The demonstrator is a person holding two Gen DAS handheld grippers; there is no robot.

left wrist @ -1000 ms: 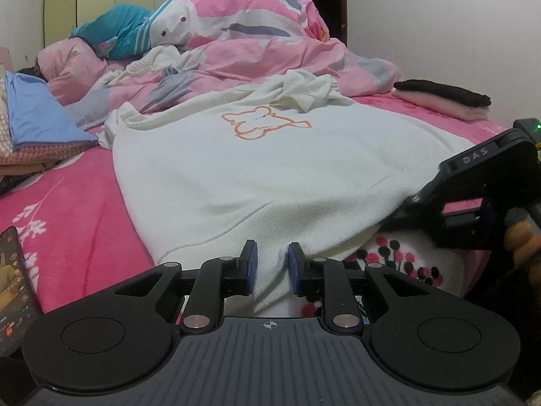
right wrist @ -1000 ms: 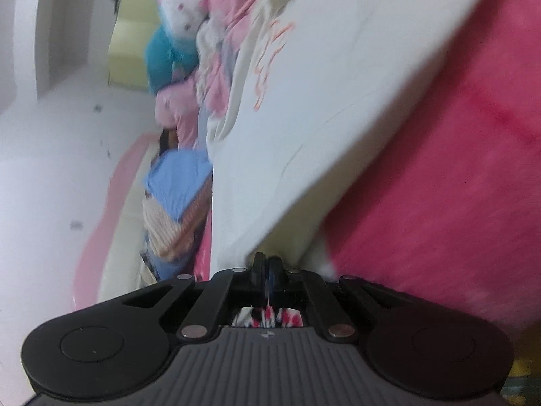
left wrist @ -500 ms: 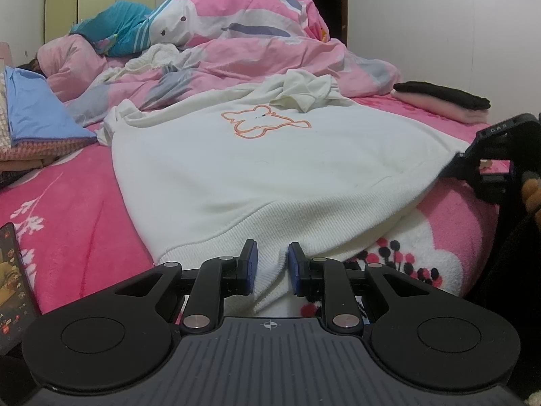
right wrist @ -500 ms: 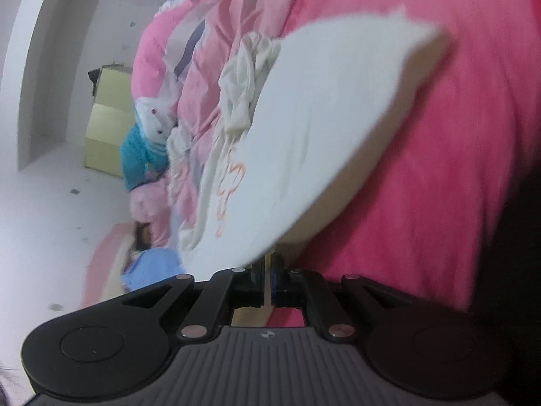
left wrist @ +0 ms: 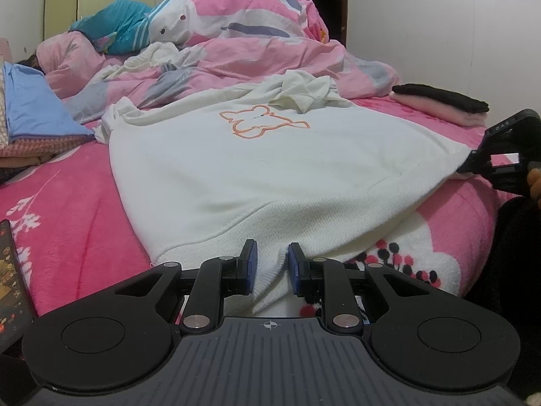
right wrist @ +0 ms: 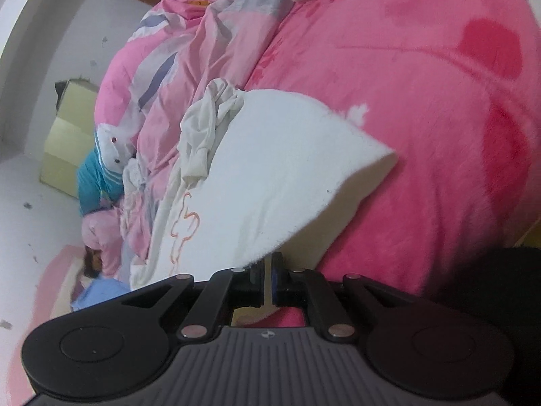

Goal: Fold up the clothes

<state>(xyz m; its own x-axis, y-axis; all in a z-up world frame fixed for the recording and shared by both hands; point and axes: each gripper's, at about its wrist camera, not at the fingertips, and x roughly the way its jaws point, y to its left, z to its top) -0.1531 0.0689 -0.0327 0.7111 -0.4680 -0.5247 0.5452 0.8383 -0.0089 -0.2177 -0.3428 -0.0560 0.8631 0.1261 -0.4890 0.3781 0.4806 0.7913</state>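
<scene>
Both grippers pinched the white sweatshirt [left wrist: 270, 169] spread flat on the pink bed [left wrist: 67, 209]: left gripper [left wrist: 270, 267] clamped on its ribbed hem, right gripper [right wrist: 269, 270] on a side corner. Soft, thickish and limp, it looked likely to sag, so hem and corners seemed the best holds.

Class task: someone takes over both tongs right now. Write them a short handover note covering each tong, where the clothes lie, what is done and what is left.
Left tongs: nearly shut, pinching the ribbed hem of the white sweatshirt at the near edge of the bed.
Right tongs: shut on a side corner of the sweatshirt, held off to the right.
Sweatshirt: spread front up on the pink blanket, bear outline showing; its far end is bunched against the pink duvet.
Folded black and pink garments lie at the far right; a folded stack with a blue top lies on the left.
Done: sweatshirt laid out.
Left: every fold.
</scene>
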